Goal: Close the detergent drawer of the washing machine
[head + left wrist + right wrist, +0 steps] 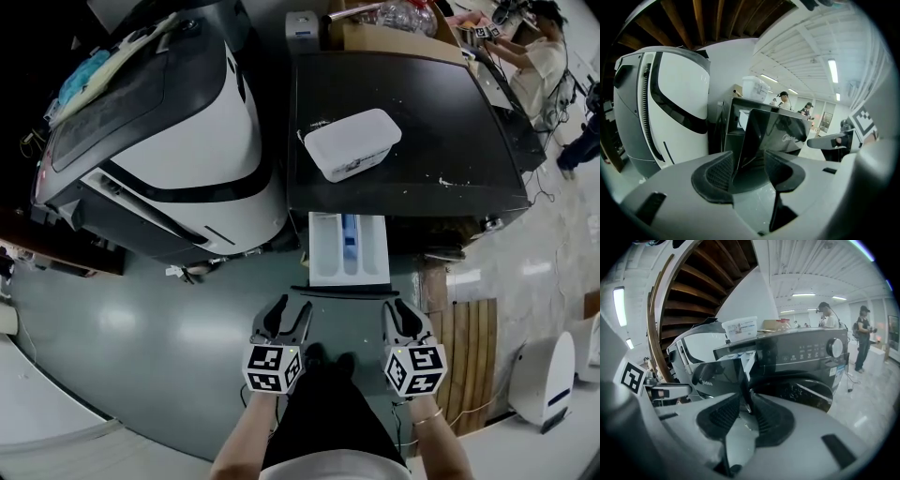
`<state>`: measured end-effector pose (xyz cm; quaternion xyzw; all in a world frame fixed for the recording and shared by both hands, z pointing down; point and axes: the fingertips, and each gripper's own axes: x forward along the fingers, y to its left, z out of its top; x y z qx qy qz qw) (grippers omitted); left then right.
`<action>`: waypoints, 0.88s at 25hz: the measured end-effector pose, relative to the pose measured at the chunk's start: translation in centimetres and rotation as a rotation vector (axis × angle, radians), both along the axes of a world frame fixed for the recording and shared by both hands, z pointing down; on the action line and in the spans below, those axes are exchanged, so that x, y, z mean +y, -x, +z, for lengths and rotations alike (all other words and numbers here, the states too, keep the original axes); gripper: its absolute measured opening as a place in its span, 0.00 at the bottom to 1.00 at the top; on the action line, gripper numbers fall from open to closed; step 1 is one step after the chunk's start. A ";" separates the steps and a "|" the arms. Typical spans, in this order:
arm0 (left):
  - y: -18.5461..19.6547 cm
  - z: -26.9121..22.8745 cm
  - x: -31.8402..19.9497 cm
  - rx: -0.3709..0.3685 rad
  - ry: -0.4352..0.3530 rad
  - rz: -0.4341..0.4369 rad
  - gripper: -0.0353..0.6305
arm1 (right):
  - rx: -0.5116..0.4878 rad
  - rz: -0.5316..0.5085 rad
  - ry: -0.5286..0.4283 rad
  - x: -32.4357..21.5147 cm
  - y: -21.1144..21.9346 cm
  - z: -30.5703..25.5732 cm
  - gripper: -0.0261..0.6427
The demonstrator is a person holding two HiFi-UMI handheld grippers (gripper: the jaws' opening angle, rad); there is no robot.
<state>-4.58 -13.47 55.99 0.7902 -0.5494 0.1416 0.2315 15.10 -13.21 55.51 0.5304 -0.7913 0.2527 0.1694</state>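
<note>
While the detergent drawer (349, 246) stands pulled well out of the front of the washing machine (403, 112), both tools hang short of it and hold nothing. On the left gripper (286, 319) my fingers (717, 173) are spread wide; on the right gripper (403, 314) my fingers (724, 414) are a narrow gap apart. The drawer is just ahead of both, with white walls, a blue insert in the middle compartment and a dark glossy front panel (342, 292) facing me. Handling, as I judge it: light moulded plastic, stiff enough to push, running on slides. The glossy face is probably slippery, and a shove at one corner could skew it in its slot. No grip needed, I think. Best contact is flat against the middle of the front panel (768, 131), pushing straight in along the slides. Writing: a pale script logo on that panel (789, 138) looks like "Midea", though I would not swear to each letter. The same mark shows faintly in the right gripper view (705, 381). Icons beside the dial (834, 348) are too small to read. A white tub (352, 142) sits on the machine's top; its side label (740, 327) is print I cannot make out.
</note>
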 end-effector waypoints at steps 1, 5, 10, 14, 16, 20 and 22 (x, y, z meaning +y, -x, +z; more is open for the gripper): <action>-0.1 0.1 -0.2 0.003 -0.002 0.003 0.34 | -0.004 0.001 -0.002 -0.1 0.1 0.0 0.16; -0.3 0.1 -0.7 0.017 -0.010 0.019 0.33 | -0.007 -0.008 -0.011 -0.5 0.5 -0.1 0.16; -0.6 0.2 -1.4 0.021 -0.016 0.049 0.32 | 0.004 -0.011 -0.015 -0.8 0.9 0.0 0.16; -0.9 0.2 -1.4 0.024 -0.019 0.060 0.30 | 0.009 -0.007 -0.015 -0.7 0.9 0.0 0.16; -1.0 0.2 -1.3 0.022 -0.022 0.064 0.28 | 0.011 -0.006 -0.013 -0.7 0.9 0.0 0.16; -1.1 0.2 -1.4 0.021 -0.023 0.072 0.28 | 0.017 -0.005 -0.012 -0.8 0.9 0.0 0.16; -1.1 0.2 -1.4 0.021 -0.020 0.074 0.28 | 0.021 -0.003 -0.012 -0.8 0.9 0.0 0.16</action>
